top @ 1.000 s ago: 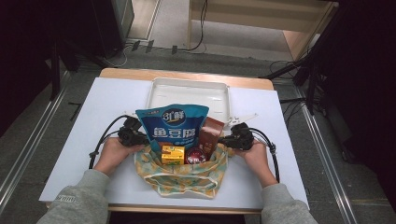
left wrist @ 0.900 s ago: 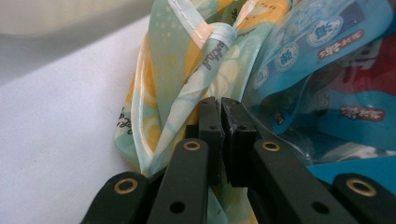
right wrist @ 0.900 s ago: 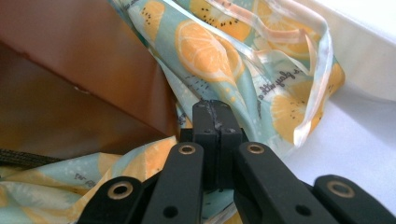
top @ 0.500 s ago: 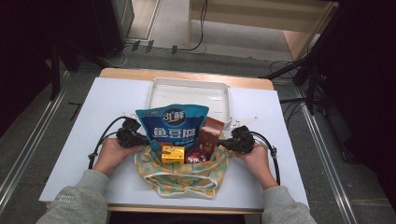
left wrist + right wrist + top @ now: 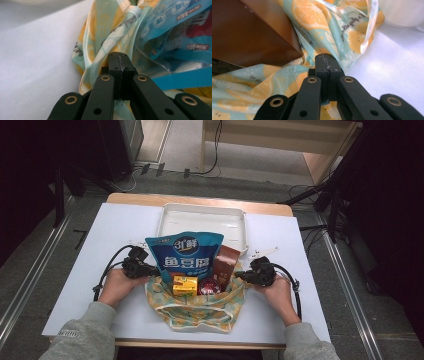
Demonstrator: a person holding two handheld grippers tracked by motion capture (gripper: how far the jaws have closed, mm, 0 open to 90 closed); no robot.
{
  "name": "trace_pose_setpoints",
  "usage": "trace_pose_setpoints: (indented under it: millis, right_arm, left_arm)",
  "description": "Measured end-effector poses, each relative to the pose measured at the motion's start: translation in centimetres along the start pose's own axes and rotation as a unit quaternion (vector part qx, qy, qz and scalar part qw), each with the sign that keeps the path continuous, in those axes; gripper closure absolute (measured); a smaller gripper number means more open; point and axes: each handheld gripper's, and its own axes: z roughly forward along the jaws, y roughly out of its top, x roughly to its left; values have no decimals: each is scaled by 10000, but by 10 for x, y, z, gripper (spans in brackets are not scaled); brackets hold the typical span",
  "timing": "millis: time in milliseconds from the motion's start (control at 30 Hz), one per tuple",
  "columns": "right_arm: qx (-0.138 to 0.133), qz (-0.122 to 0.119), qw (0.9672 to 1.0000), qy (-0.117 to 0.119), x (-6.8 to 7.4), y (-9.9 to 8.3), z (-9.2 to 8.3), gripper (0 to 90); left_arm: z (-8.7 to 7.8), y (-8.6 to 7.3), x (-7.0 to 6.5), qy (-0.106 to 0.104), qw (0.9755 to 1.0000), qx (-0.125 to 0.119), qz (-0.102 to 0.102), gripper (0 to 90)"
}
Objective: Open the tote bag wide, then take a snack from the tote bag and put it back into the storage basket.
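1. The left gripper [image 5: 117, 56] has its 2 jaws pressed together at the centre of the left gripper view, clenched on a fold of the patterned bag [image 5: 100, 47]. In the high view this gripper [image 5: 145, 269] sits left of centre, at the bag's left edge.
2. The right gripper [image 5: 327, 58] is likewise clamped on the bag's cloth [image 5: 332, 27], jaws meeting at the middle of the right gripper view. In the high view it [image 5: 246, 276] sits right of centre, at the bag's right edge.
3. The patterned bag [image 5: 200, 307], pale green with orange slices, lies on the white table [image 5: 100, 235] at the lower centre of the high view, its mouth spread between the 2 grippers.
4. A blue snack pouch [image 5: 184, 255] stands in the bag's mouth, with a brown carton [image 5: 226, 265] just to its right.
5. In front of them sit a small yellow box [image 5: 185, 285] and a red item [image 5: 210, 286], possibly a round tin; it is too small to tell.
6. A white tray [image 5: 200, 212] lies behind the bag, towards the upper centre.
7. The person's hands hold each gripper from below, grey sleeves [image 5: 80, 335] entering at the bottom corners.
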Motion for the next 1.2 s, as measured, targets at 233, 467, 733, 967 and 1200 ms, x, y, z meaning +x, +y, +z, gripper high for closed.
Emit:
trace_pose_setpoints:
  millis: [233,467,733,967,1200]
  right_arm:
    - [-209,173,9991,341,-4,4,-6,900]
    - [-493,-4,9983,317,1,13,-17,807]
    - [-618,-56,9976,297,0,20,-20,618]
    - [-739,157,9961,460,-6,24,-25,456]
    - [-626,193,9971,384,-10,22,-25,431]
  left_arm:
    - [-7,3,0,-146,9999,-30,-35,900]
    - [-18,8,-6,-231,9997,-95,63,842]
    - [-27,12,-11,-330,9989,-160,284,727]
    - [-33,12,-15,-387,9984,-244,329,639]
    - [-39,11,-14,-442,9983,-282,247,602]
